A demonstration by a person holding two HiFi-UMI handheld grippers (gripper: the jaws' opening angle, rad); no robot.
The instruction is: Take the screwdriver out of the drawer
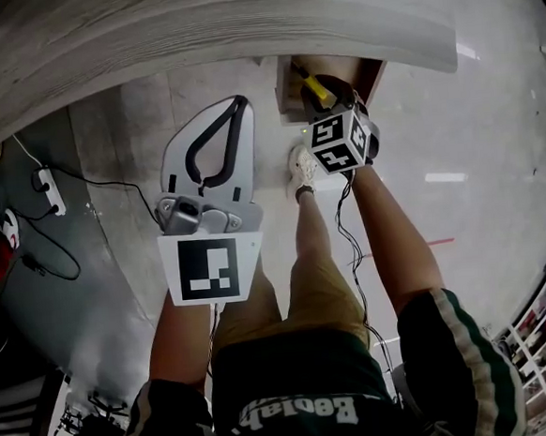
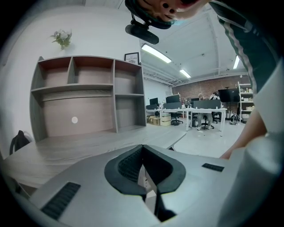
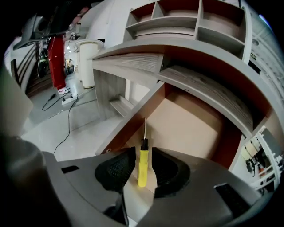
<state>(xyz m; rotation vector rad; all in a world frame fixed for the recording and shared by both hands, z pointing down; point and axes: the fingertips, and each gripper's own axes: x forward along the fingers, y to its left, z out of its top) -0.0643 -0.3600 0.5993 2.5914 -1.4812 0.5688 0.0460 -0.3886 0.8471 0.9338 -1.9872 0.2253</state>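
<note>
The left hand-held gripper [image 2: 143,148] is held close to the body, jaws together. The right hand-held gripper [image 3: 142,155] reaches forward on an outstretched arm [image 1: 399,235], jaws apart.

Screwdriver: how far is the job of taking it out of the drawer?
Done: the drawer is open. In hand: the right hand-held gripper has its jaws apart around the handle of the screwdriver, not closed yet. To do: grip, lift it out. The left hand-held gripper is shut, empty.

Open-plan office: rows of desks [image 2: 195,111] with monitors [image 2: 176,98] and chairs [image 2: 205,120], ceiling strip lights [image 2: 155,53], brick wall [image 2: 208,84], shelf unit [image 2: 88,95].
</note>
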